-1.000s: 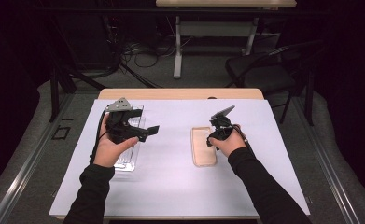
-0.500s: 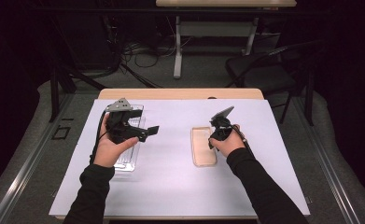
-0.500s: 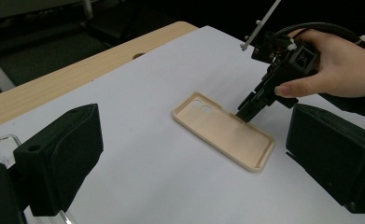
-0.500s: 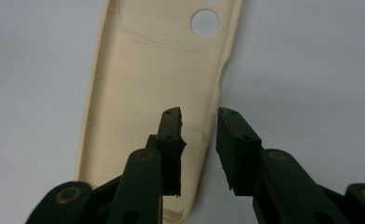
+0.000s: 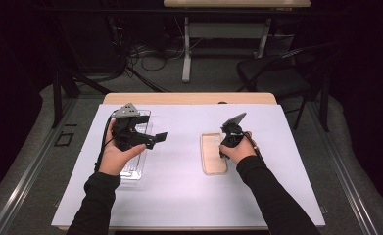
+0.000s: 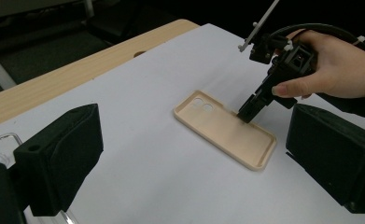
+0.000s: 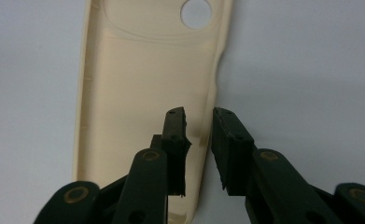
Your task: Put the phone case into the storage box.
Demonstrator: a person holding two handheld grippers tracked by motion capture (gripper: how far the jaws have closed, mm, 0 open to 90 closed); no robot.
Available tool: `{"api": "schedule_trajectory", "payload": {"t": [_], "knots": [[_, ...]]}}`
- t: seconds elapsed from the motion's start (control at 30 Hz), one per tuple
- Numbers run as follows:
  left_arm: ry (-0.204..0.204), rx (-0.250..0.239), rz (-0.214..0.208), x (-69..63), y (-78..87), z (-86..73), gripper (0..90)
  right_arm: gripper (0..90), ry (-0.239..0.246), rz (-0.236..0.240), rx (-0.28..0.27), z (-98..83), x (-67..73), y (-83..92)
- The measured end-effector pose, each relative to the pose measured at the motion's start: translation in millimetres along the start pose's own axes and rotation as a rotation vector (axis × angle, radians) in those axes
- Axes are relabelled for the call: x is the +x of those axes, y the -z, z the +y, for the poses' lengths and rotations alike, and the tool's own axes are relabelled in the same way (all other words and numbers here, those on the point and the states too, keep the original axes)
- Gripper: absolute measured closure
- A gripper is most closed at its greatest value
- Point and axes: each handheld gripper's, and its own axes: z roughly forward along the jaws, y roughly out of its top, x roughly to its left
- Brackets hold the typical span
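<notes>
- The beige plastic phone case (image 5: 213, 153), unbranded, lies open-side up on the white table cover (image 5: 179, 186).
- The right gripper (image 7: 200, 140) has been closing, its narrow gap straddling the case's side wall, not yet clamped.
- The left gripper (image 6: 189, 163) gapes wide, holding nothing.

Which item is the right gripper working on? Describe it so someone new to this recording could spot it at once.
On the white sheet covering the table, look at the person's right side. There a beige phone case lies flat, hollow side up, with the right gripper straddling one long wall. Its opaque cream colour and round camera holes distinguish it from the clear case under the left gripper.
</notes>
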Motion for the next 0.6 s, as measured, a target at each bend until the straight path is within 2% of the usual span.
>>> {"api": "schedule_trajectory", "payload": {"t": [0.03, 0.07, 0.13, 0.17, 0.2, 0.33, 0.6], "knots": [[0.0, 0.0, 0.0, -0.1, -0.1, 0.0, 4.1, 75.8, -0.006, 0.002, 0.003, 0.1, -0.9, -0.3], [0.0, -0.001, 0.0, -0.2, -0.3, -0.1, 4.1, 75.8, -0.012, 0.038, -0.037, -0.8, -2.9, -3.8], [-0.004, 0.003, 0.0, -0.2, -0.6, -0.1, 4.1, 75.9, -0.027, 0.043, -0.036, -0.7, -3.1, -4.4], [-0.004, 0.004, -0.001, -0.4, -1.3, -0.2, 4.6, 76.2, -0.038, 0.007, 0.015, 0.5, -3.1, -3.2], [-0.001, 0.004, -0.001, -0.7, -1.7, -0.3, 4.6, 76.2, -0.047, 0.005, 0.023, 0.5, -3.2, -3.2], [-0.004, 0.008, 0.0, -1.0, -2.2, -0.3, 4.6, 76.6, -0.048, 0.019, 0.005, -0.5, -5.6, -5.7], [0.001, 0.004, 0.002, -0.3, -1.4, -0.5, 4.6, 78.1, -0.059, 0.011, 0.022, -1.0, -5.2, -8.4]]}}
